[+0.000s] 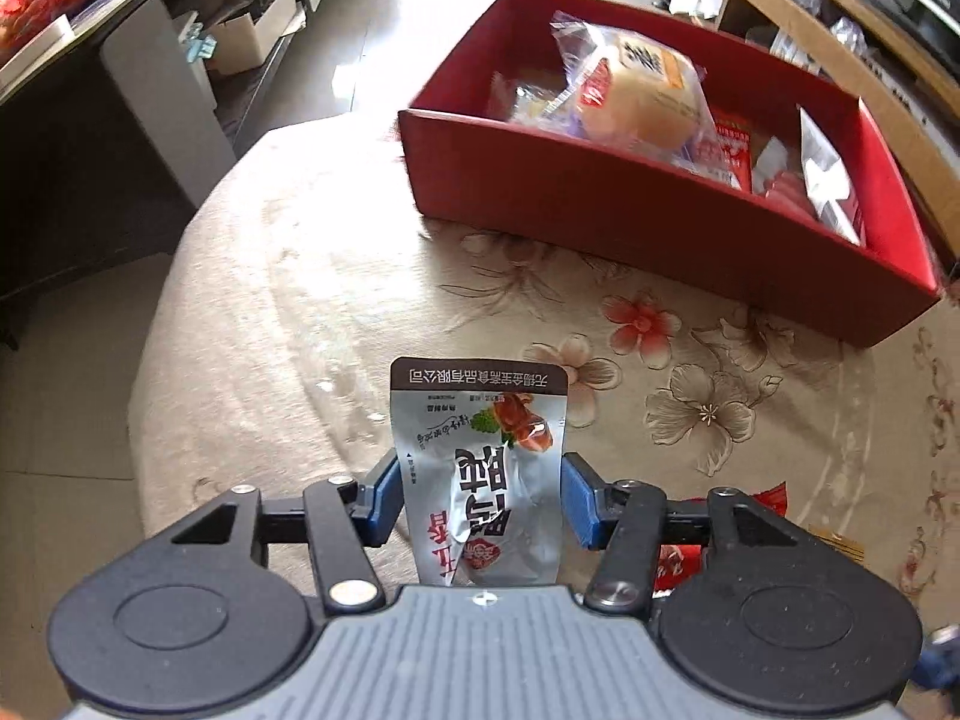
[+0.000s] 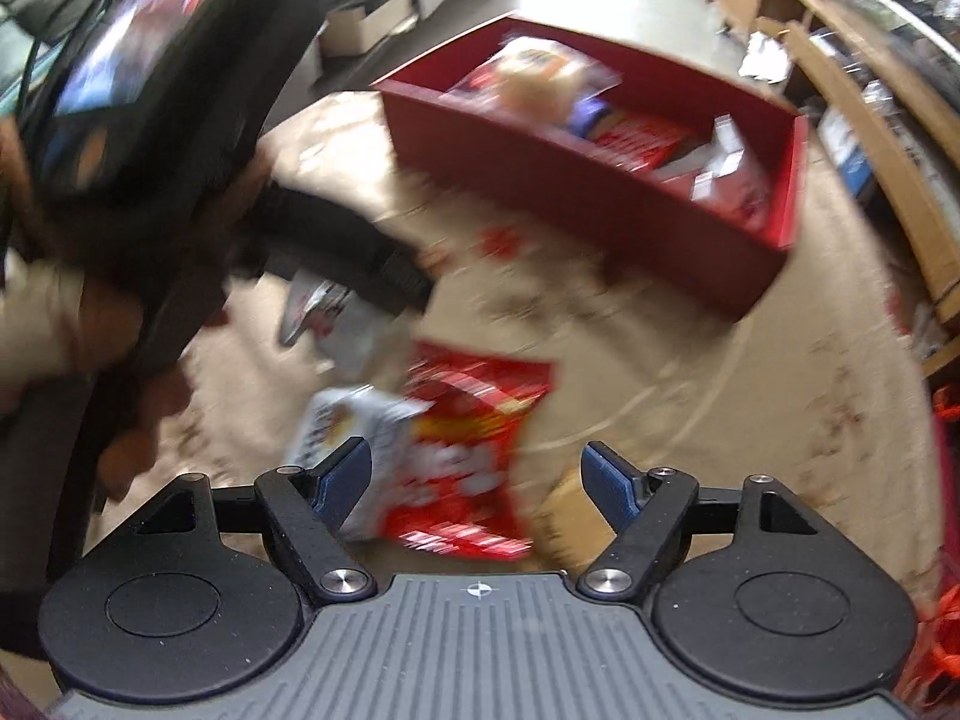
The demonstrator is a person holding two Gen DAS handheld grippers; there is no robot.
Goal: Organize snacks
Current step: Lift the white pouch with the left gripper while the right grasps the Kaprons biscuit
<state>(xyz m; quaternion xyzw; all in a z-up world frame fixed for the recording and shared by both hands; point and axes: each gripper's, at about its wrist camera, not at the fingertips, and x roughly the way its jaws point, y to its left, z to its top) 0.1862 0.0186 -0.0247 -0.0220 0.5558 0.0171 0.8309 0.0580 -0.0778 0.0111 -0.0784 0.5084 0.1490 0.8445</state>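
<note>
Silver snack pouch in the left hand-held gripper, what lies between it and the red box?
Only bare floral tablecloth separates the silver pouch from the red box, as the left wrist view shows.

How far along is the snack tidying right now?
Partly done. The red box already holds several packets, among them a wrapped bun. In hand: the left tongs are shut on a silver snack pouch, held over the floral cloth. Left: a red snack bag and a white packet lie below the open right tongs.
</note>
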